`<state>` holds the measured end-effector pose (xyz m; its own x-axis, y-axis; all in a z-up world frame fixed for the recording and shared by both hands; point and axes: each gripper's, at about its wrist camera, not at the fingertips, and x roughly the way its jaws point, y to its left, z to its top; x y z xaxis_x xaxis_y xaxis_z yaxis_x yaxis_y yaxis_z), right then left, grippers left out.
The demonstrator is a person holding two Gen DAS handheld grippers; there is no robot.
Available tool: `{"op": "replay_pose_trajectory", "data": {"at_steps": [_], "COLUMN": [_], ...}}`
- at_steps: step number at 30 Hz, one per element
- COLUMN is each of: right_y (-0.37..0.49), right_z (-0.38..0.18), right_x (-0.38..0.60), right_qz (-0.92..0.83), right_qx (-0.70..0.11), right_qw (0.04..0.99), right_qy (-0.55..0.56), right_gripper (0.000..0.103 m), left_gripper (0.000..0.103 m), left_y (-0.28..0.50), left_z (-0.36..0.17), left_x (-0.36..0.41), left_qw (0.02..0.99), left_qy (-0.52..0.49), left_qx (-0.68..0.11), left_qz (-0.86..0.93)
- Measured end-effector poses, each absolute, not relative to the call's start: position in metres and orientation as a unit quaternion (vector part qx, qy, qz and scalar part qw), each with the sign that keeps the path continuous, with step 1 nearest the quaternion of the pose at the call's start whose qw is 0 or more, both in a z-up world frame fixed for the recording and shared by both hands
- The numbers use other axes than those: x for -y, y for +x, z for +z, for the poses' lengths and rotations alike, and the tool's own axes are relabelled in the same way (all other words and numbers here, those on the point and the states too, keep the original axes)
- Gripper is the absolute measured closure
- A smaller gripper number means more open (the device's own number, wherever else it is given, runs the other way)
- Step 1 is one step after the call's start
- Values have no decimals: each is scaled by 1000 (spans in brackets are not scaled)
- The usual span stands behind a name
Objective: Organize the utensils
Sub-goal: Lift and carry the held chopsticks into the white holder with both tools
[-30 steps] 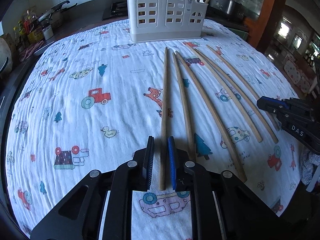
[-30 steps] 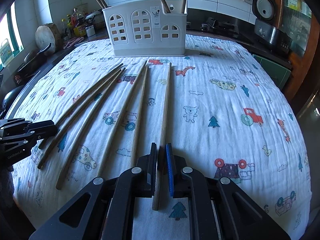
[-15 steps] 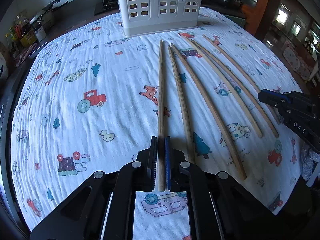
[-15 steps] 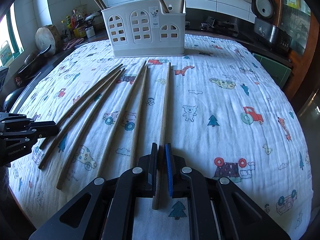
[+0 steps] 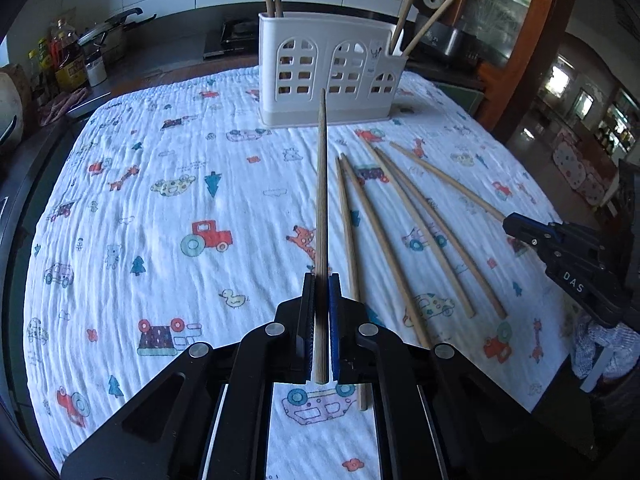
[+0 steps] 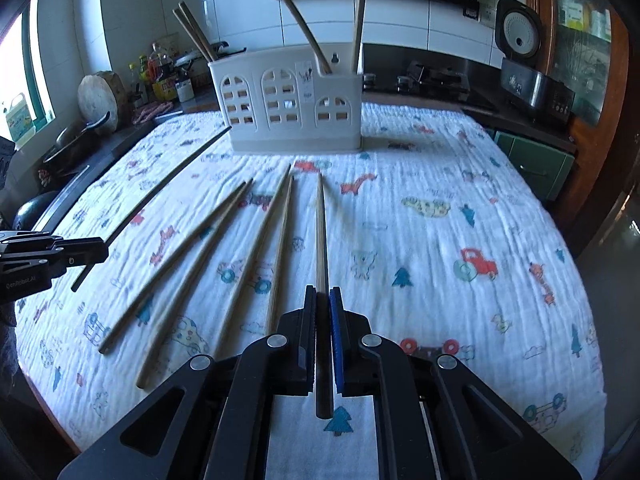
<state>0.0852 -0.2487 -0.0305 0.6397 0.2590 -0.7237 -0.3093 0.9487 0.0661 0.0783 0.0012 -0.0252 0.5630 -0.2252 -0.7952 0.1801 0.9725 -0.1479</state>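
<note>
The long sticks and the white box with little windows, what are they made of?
The sticks look like bare wood or bamboo: tan, matte, fine lines along them. The white box looks like smooth moulded plastic, with neat cut-out windows.

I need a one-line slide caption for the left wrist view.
Left gripper shut on a chopstick aimed at the white holder; four more lie on the cloth.

white tiled wall (image 6: 400, 20) | dark counter (image 6: 460, 98) | bright window (image 6: 16, 92)
</note>
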Motion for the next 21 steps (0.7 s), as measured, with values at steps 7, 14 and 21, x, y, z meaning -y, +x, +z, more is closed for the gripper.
{"op": "replay_pose_trajectory", "data": {"at_steps": [7, 14, 21], "right_y": [85, 87, 88], "right_z": [-8, 1, 7], "right_x": [249, 247, 244], "right_qz": [160, 164, 168], "right_qx": [-365, -353, -344], "right_qw": [917, 921, 924], "right_qy": [-29, -25, -26], "right_gripper": [96, 96, 96], "left_gripper": [98, 98, 98], "left_y": [75, 71, 70], "left_z": [-40, -54, -44], "left_x": [1, -3, -8], "left_qw": [869, 862, 872], "left_qy": [-8, -2, -7], "left_qx": [-480, -496, -479], "left_qz": [-119, -106, -97]}}
